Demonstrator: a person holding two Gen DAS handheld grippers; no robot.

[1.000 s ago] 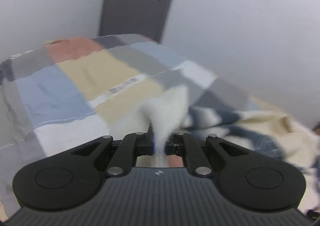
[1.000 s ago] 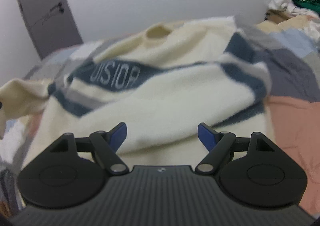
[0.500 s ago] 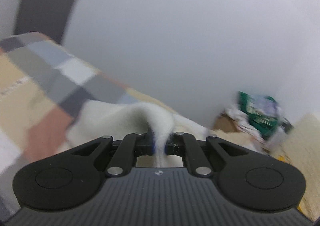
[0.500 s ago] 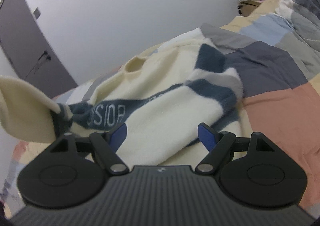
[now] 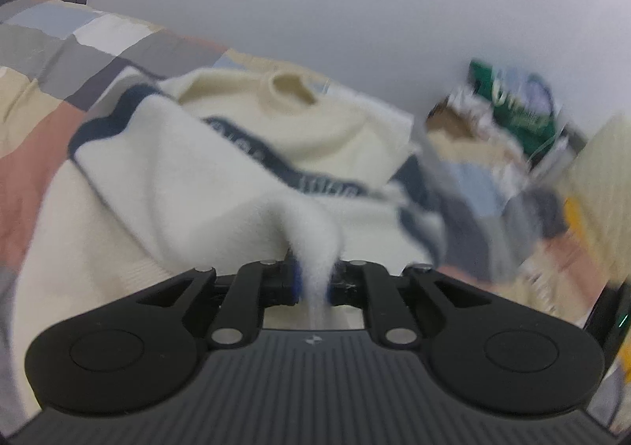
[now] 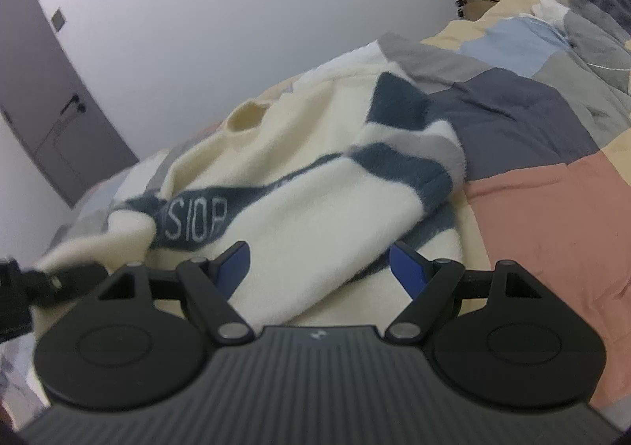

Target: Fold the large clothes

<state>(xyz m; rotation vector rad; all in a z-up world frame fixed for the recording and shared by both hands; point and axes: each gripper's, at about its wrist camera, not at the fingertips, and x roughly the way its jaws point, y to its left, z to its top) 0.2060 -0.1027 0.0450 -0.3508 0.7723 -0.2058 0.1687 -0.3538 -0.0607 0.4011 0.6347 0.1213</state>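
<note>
The left gripper (image 5: 313, 283) has carried its pinched sleeve (image 5: 311, 236) across the cream sweater (image 5: 221, 185), so that in the left wrist view the sleeve now drapes over the chest with its lettered navy band, where a second ago it trailed off to the side above the patchwork bedspread (image 5: 43, 62). Its jaws have just been opening a little, and the fluffy cloth is between them, running down through the narrow gap; whether the pads are pressing on it or have let go is hard to tell through the blur. I take this to mean the left sleeve fold is at its release, with the body fold yet to come. In the right wrist view the sweater (image 6: 315, 185) lies on the bedspread (image 6: 544, 208), collar toward the wall, its striped right sleeve (image 6: 402, 165) already folded in over the front. At the left edge the other tool shows dark, now low beside the lettering, with the cream sleeve end bunched at it, whereas half a second ago that cloth stood lifted like a flap. The right gripper (image 6: 319, 271) hovers over the lower body of the sweater, jaws wide apart and empty, as in both earlier views.
</note>
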